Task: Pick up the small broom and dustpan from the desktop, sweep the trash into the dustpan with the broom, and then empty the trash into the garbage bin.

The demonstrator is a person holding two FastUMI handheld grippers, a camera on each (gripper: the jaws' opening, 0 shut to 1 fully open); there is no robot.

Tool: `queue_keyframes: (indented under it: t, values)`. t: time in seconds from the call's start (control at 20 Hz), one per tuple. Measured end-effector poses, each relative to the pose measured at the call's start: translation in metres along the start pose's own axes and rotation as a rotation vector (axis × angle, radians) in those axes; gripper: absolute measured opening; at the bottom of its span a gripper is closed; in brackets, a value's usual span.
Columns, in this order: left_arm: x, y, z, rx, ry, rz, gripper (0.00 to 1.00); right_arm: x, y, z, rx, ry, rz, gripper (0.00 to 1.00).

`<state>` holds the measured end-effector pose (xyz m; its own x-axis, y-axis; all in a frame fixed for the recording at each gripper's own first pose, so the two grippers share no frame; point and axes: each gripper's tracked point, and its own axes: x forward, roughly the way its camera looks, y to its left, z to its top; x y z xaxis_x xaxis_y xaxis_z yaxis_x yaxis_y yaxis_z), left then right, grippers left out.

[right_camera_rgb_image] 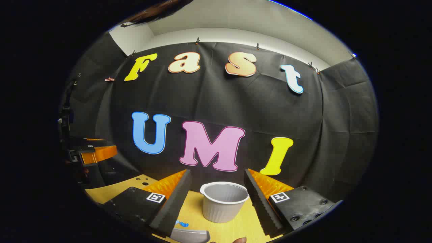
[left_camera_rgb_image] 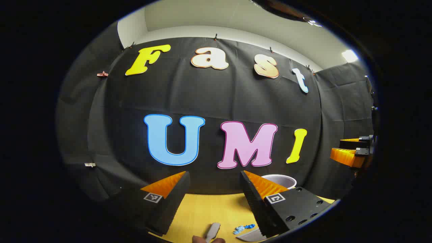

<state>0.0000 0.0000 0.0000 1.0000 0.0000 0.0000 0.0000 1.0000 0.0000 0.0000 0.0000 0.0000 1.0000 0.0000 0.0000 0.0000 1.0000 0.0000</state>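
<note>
broom, dustpan low in frame; both tools wide, holding nothing.

grey broom handle (left_camera_rgb_image: 212, 231) at bottom centre, dustpan (left_camera_rgb_image: 249, 235) beside blue trash (left_camera_rgb_image: 243, 228): light stiff plastic, likely slick, so i'd pinch mid-handle. left gripper (left_camera_rgb_image: 216, 192) and right gripper (right_camera_rgb_image: 217, 194) above desktop (left_camera_rgb_image: 209, 209); bin (right_camera_rgb_image: 224, 201) lower centre.

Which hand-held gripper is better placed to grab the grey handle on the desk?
The left hand-held gripper, likely: the grey handle lies between its open fingers. The right hand-held gripper frames the white bin instead.
</note>
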Motion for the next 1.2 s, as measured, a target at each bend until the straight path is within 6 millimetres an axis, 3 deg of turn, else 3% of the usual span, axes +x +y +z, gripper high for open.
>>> queue_keyframes:
  t: [0.3, 1.2]
  values:
    - [-0.001, -0.006, 0.0, -0.016, 0.0, -0.012, 0.95, -0.005, 0.005, -0.011, 0.0, 0.04, 0.007, 0.96]
    - [-0.007, -0.009, -0.005, -0.003, 0.018, -0.02, 0.95, -0.011, 0.012, -0.019, 0.008, 0.052, 0.025, 0.96]
